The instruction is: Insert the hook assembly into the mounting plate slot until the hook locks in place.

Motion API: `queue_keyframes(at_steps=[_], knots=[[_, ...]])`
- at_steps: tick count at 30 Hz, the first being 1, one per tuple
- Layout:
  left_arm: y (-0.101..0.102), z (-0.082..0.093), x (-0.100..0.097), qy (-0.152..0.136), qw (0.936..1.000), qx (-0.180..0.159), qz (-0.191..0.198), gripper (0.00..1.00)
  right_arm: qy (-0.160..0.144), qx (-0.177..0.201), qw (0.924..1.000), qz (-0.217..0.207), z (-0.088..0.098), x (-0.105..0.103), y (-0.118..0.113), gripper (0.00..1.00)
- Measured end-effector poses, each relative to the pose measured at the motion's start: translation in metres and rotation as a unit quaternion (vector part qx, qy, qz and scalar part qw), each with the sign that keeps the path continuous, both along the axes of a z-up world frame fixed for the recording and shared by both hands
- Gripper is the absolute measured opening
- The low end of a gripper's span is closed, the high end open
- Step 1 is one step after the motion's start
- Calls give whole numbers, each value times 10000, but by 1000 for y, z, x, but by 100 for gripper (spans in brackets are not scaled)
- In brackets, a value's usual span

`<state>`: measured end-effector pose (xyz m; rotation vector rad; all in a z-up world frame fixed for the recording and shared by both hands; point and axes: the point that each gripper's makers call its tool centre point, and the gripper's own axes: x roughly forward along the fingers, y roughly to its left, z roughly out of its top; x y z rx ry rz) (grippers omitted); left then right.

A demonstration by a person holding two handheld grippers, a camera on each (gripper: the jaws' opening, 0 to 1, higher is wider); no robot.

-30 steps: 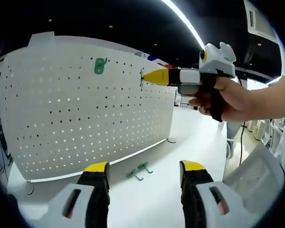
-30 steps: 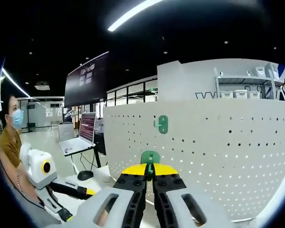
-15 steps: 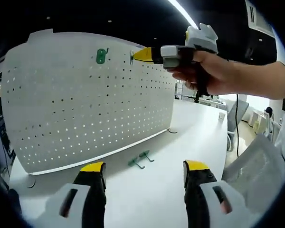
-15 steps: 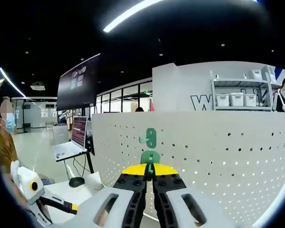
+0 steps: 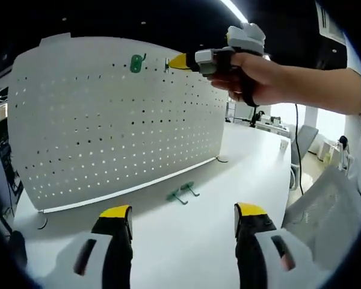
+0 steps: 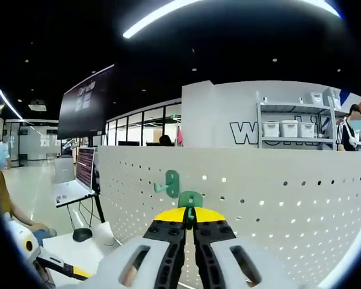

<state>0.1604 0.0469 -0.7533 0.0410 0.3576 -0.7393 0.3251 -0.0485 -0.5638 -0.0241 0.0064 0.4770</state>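
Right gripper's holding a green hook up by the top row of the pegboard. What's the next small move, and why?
Probably ease the right gripper forward to seat its green hook in the pegboard: the jaws are shut on it, level with the mounted hook, but its prongs don't look seated.

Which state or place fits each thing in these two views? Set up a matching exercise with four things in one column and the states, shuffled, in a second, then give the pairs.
Things:
1. right gripper
2. left gripper
3. mounted green hook
4. two loose green hooks

States:
A. lying on the white table
B. jaws apart, holding nothing
C. hanging high on the pegboard
D. shut on a green hook

Pairs: 1-D, 2-B, 3-C, 4-A
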Motion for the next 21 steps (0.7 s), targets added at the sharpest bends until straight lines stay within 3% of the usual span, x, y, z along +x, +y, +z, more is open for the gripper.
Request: queue_keyframes(at_steps=[10,21], knots=[[1,-7,-3,23,10000,90,-21,71,-188,-75,9996,-220,13,16,0,1],[4,-9,-2,29,9999,101,27,70,-297,-345,9983,-353,13,30,2,1]])
